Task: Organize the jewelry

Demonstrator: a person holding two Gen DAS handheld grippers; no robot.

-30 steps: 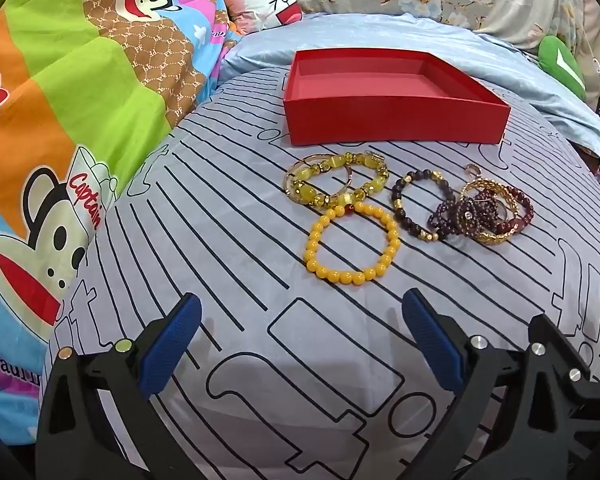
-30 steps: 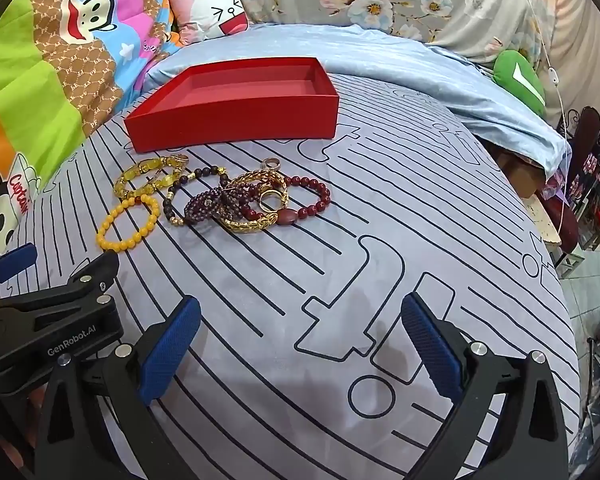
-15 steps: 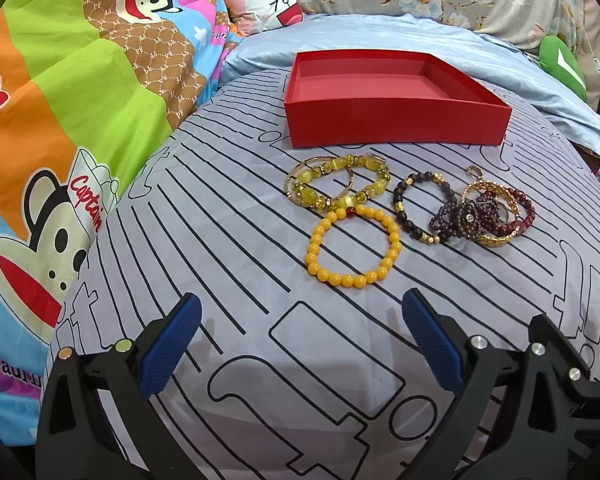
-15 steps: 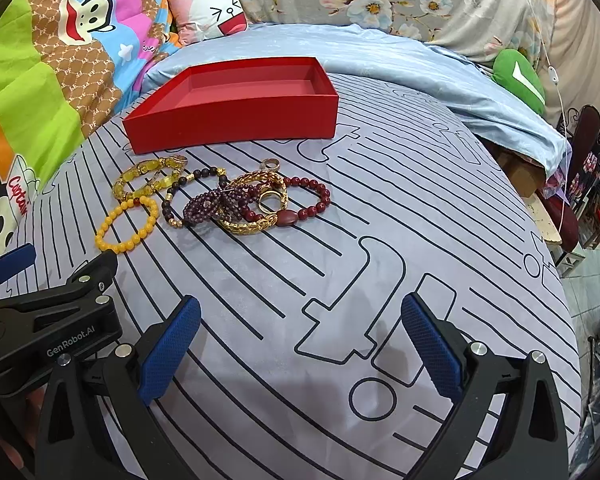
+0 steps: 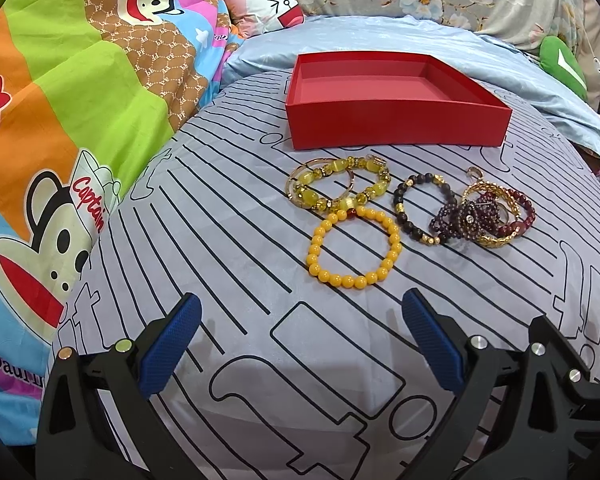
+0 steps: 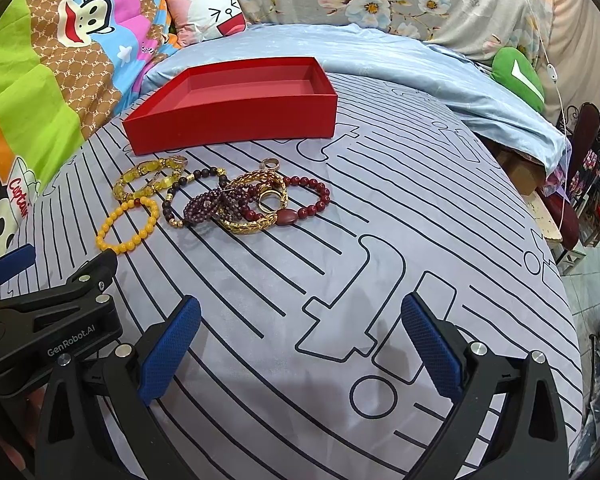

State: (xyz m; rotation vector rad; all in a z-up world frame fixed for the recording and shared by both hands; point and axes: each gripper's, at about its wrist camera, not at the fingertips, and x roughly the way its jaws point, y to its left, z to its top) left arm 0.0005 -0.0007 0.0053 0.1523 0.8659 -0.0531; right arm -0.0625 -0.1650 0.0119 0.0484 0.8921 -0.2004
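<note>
Lying before red box [image 5: 396,128], bracelets [image 5: 380,216], quilt [image 5: 60,120] beside

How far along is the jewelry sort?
Nothing is done: the red box is empty. Nothing is in hand: the left gripper and right gripper are open above the bedsheet. Left to move: the yellow bead bracelet, the yellow-green bracelets, and the tangled dark, purple, gold and red pieces.

There was one red box [image 5: 396,128], one orange bead bracelet [image 5: 354,246], one black bead bracelet [image 5: 420,208], plus a tangled pile I couldn't count [image 5: 496,216].
</note>
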